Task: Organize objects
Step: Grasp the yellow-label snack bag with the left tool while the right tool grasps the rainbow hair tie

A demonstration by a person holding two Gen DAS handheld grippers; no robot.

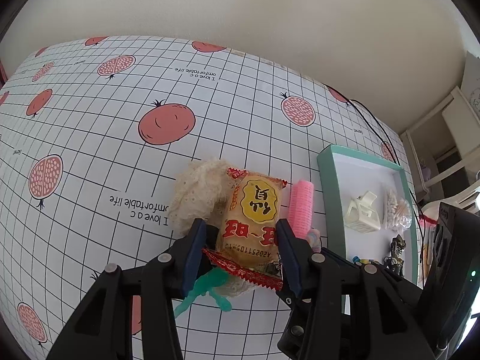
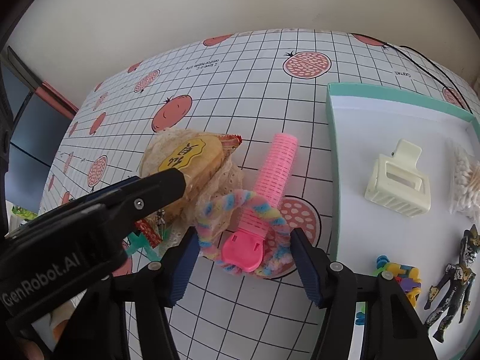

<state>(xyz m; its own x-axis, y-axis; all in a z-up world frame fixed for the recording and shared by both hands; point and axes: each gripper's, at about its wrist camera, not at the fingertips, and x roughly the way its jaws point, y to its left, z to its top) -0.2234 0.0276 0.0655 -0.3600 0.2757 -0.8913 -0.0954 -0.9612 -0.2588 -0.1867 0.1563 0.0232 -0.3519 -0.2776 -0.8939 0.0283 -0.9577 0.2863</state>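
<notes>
A yellow-and-red snack packet [image 1: 252, 213] lies on a cream lace cloth [image 1: 198, 192]. My left gripper [image 1: 240, 228] is shut on the packet, one blue pad pressed on each side. From the right wrist view, the left gripper [image 2: 168, 180] holds the packet [image 2: 192, 162] from the left. A pink hair roller [image 2: 276, 168] lies with its flat end inside a pastel fuzzy ring [image 2: 210, 210]. My right gripper [image 2: 243, 237] is open, with its fingers either side of that end and ring. A teal plastic piece [image 1: 207, 288] pokes out under the packet.
A teal-rimmed box [image 2: 333, 150] stands to the right, holding a cream claw clip [image 2: 396, 180], a bag of cotton swabs [image 2: 465, 180], a dark figurine [image 2: 456, 279] and a colourful block toy [image 2: 402, 276]. A black cable [image 1: 375, 120] runs along the table's back right edge. Grid tablecloth [image 1: 120, 135] stretches left.
</notes>
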